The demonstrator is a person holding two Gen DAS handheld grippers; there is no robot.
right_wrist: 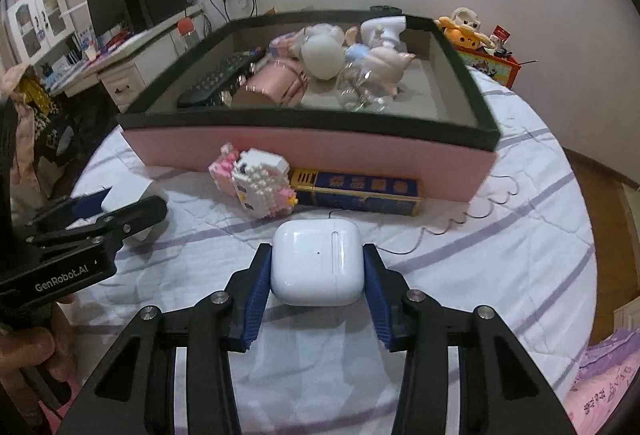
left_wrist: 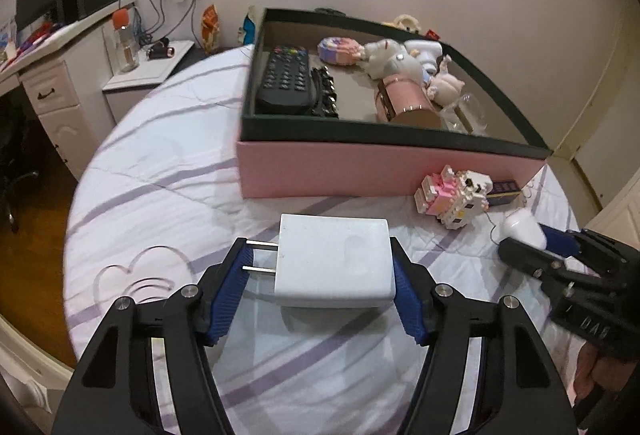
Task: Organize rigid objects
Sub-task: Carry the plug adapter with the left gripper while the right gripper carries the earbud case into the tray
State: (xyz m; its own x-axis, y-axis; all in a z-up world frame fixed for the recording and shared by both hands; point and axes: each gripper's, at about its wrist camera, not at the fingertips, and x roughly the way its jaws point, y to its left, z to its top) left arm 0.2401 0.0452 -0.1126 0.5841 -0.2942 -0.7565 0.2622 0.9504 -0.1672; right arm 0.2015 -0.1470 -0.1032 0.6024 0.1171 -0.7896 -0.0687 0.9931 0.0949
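A bed (left_wrist: 160, 163) with a white, purple-striped cover carries a pink box (left_wrist: 360, 171) with a dark rim at the far side; a remote, figurines and a pink cylinder already lie inside. The left gripper (left_wrist: 320, 271) is closed on a white plug adapter (left_wrist: 332, 263), held clear of the cover, prongs pointing left. The right gripper (right_wrist: 316, 271) is closed on a white earbud case (right_wrist: 318, 261), near the box front. A block figure (right_wrist: 260, 179) and a blue carton (right_wrist: 360, 191) remain against the box's near wall.

Risks: the smooth, rounded case may slip from the fingers (right_wrist: 256, 299); either load may strike the raised rim, or land on the clear glass item inside.
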